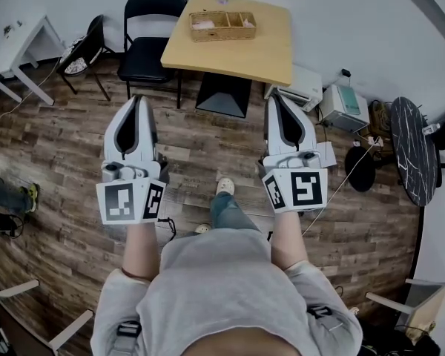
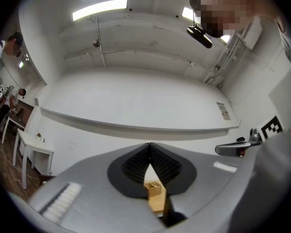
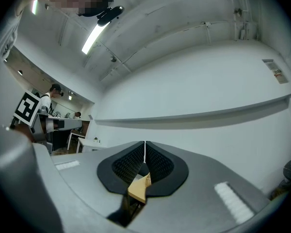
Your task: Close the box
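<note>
- The tan woven rectangular box (image 1: 222,25) looks like wicker or a similar plaited fibre. I judge it light and fairly stiff, with a rough surface that should not slip. Its thin walls would probably flex or crack under a hard squeeze.
- A closing flap or lid, if there is one, is too small to make out here. My guess is that the safest hold is on a lid's free edge, with the other gripper steadying a long side wall of the box.
- In the head view the box is open-topped and split by dividers into a few compartments. Something pale lies in the compartment at its 9 o'clock end.
- The box sits on the light wooden tabletop (image 1: 241,54), at 12 o'clock from the person and toward the tabletop's far edge. It is well apart from both grippers.
- The left gripper (image 1: 139,102) has its black ribbed pads pressed together at the tips and pinches nothing. The box shows far off through the slit below the tips (image 2: 154,188).
- The right gripper (image 1: 277,101) is likewise pressed together and empty. A corner of the tabletop (image 3: 138,188) shows beyond its pads.
- Both grippers point toward 12 o'clock over the wood-plank floor (image 1: 67,162), so the approach has not started.
</note>
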Motion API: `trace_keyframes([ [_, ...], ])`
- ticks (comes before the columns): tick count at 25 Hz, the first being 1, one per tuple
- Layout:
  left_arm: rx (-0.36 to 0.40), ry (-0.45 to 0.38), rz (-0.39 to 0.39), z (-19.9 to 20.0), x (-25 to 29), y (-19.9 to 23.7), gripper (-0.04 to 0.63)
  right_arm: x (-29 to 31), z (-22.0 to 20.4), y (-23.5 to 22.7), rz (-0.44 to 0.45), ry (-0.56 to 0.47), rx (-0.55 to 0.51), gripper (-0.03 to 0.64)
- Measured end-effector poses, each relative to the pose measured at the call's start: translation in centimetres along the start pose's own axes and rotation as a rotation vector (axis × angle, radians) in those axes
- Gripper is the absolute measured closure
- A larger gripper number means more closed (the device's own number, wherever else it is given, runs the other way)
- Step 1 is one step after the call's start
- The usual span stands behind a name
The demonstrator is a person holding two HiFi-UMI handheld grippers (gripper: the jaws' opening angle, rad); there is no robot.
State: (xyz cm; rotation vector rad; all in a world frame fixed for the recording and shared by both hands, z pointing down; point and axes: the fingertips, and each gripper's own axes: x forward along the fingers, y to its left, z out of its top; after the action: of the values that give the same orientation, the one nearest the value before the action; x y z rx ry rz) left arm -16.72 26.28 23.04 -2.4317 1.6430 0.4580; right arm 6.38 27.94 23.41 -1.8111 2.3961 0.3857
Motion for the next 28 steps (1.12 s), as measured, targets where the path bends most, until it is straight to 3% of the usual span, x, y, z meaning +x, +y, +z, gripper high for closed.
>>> trace_keyframes([
  [10, -0.016, -0.017, 0.067, -1.8, 8.9, 0.4, 0.538, 8.6, -1.3, -5.7, 0.060, -0.022, 0.006, 0.606],
  [16, -0.067, -0.024, 0.091, -2.6, 12.8, -0.1, 0.538, 12.0, -2.1, -8.9, 0.087, -0.034, 0.015, 0.606],
  [28, 0.000, 0.007, 0.132, -5.3, 18.3, -1.5, 0.538, 16.2, -4.5, -14.1, 0.109, -0.040, 0.052, 0.606],
])
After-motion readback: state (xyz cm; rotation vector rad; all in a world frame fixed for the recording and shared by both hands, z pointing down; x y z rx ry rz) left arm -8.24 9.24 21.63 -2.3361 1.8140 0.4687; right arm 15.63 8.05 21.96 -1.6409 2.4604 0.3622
